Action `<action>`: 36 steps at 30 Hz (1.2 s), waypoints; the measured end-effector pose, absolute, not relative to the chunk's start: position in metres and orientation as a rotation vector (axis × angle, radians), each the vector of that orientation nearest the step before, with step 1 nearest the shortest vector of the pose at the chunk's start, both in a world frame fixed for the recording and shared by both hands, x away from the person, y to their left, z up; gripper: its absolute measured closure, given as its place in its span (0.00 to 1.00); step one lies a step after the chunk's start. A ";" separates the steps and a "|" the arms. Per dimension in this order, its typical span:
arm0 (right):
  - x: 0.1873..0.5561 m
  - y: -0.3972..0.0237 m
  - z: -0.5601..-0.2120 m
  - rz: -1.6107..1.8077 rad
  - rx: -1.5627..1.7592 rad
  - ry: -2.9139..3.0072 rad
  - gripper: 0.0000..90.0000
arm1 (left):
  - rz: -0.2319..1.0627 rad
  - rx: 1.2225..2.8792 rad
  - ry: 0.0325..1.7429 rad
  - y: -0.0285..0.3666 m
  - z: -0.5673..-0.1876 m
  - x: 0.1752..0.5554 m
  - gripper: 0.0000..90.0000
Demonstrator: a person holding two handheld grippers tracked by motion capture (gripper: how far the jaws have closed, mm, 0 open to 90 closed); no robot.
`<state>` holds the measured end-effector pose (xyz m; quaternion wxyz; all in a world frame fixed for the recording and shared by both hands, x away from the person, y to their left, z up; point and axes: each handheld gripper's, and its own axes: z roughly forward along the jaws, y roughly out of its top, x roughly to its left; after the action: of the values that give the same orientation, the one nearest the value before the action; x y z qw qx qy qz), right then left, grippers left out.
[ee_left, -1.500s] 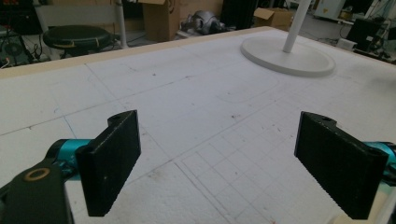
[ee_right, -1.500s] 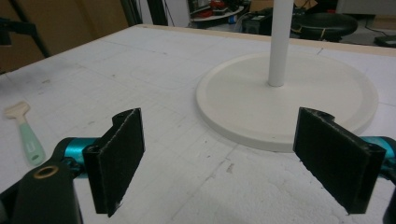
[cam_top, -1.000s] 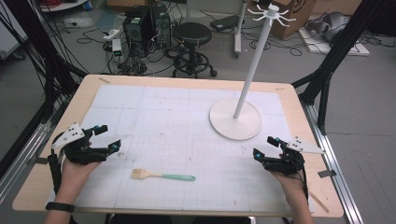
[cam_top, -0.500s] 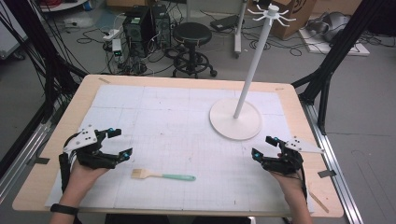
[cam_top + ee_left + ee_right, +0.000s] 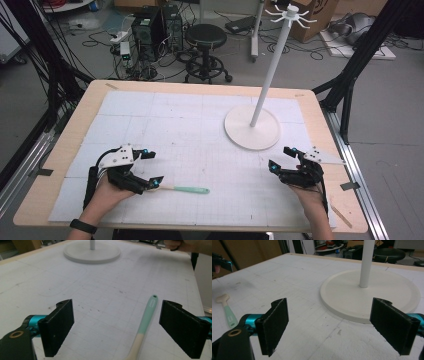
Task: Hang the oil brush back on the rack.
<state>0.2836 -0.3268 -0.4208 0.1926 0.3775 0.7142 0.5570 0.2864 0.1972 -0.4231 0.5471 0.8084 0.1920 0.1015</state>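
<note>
Left gripper view first: my left hand-held gripper [image 5: 116,328] has its jaws spread wide, nothing between the pads yet, and the brush [image 5: 145,322] lies flat on the desk [image 5: 100,290] in the gap, closer to the right-hand jaw, mint handle pointing away from me. From the high view, that left hand-held gripper [image 5: 150,169] has slid in from the desk's left edge over the last second and now sits right over the bristle end of the brush [image 5: 185,189], so I'd say the reach is basically done and the next thing is to centre up and close on the handle. It's a bit off-centre, so a pinch right now might clip it with one pad only.

My right hand-held gripper [image 5: 281,159] hasn't budged, also released, parked near the front right of the desk just short of the white stand [image 5: 251,127]. Its round base [image 5: 372,293] sits straight ahead between those jaws.
</note>
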 end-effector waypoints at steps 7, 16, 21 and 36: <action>0.283 -0.327 -0.422 1.557 1.064 2.009 0.16 | 0.207 1.973 0.437 0.185 -0.432 0.284 0.15; 0.283 -0.329 -0.422 1.559 1.067 1.996 0.16 | 0.176 2.063 0.395 0.172 -0.444 0.279 0.19; 0.283 -0.331 -0.422 1.559 1.076 1.991 0.16 | 0.162 2.092 0.381 0.170 -0.447 0.279 0.30; 0.284 -0.332 -0.421 1.554 1.075 1.988 0.17 | 0.171 2.204 0.325 0.159 -0.451 0.276 0.65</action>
<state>0.2836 -0.3318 -0.4214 0.1979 0.3843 0.7105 0.5554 0.2756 0.1594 -0.4506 0.4381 0.8867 0.1307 0.0686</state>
